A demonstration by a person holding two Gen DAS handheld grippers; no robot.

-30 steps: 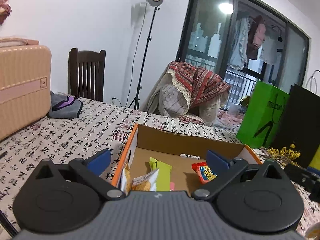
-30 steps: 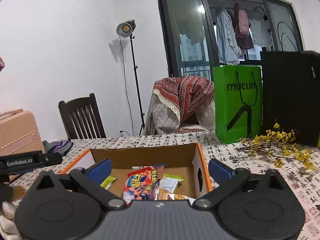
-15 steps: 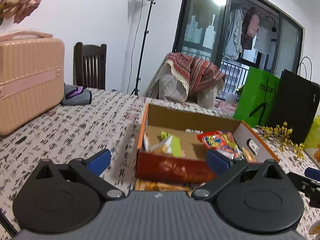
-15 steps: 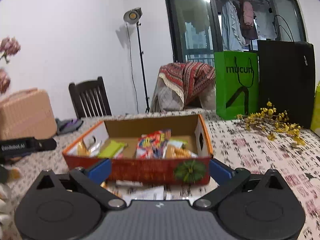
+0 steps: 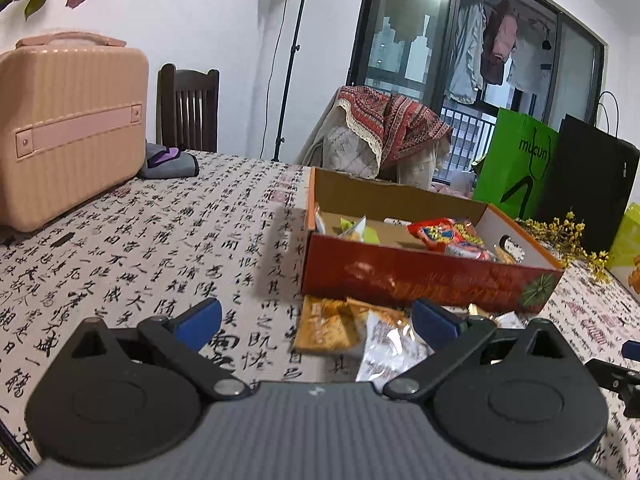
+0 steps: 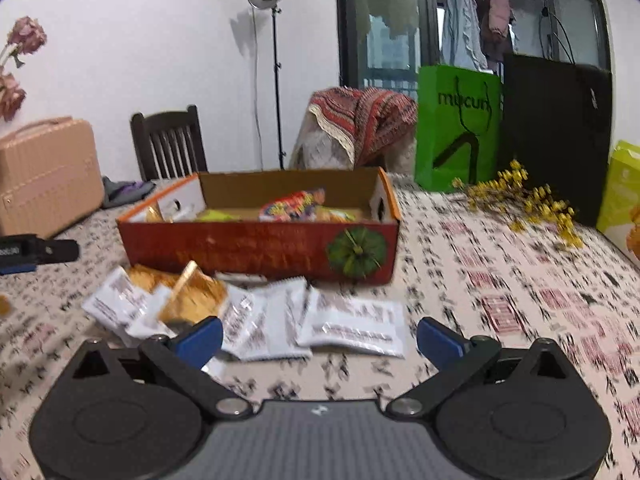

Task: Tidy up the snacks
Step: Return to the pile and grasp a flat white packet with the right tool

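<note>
A red-orange cardboard box (image 5: 424,276) (image 6: 256,248) sits on the table with several snack packets inside, a red one (image 5: 444,232) on top. Loose snacks lie in front of it: orange packets (image 5: 324,324) (image 6: 192,292) and white packets (image 5: 390,344) (image 6: 352,320). My left gripper (image 5: 316,320) is open and empty, just short of the orange packet. My right gripper (image 6: 318,336) is open and empty, low over the white packets. The left gripper's body (image 6: 36,250) shows at the left edge of the right wrist view.
A pink suitcase (image 5: 68,124) and a grey cloth (image 5: 168,164) stand at the left. A green bag (image 6: 456,128), a black bag (image 6: 556,136) and yellow dried flowers (image 6: 528,204) stand at the back right. A yellow-green bag (image 6: 622,196) is far right. Chairs stand behind the table.
Both grippers have pulled back and down from over the box. The loose packets in front of the box have come into view. Both stay open.
</note>
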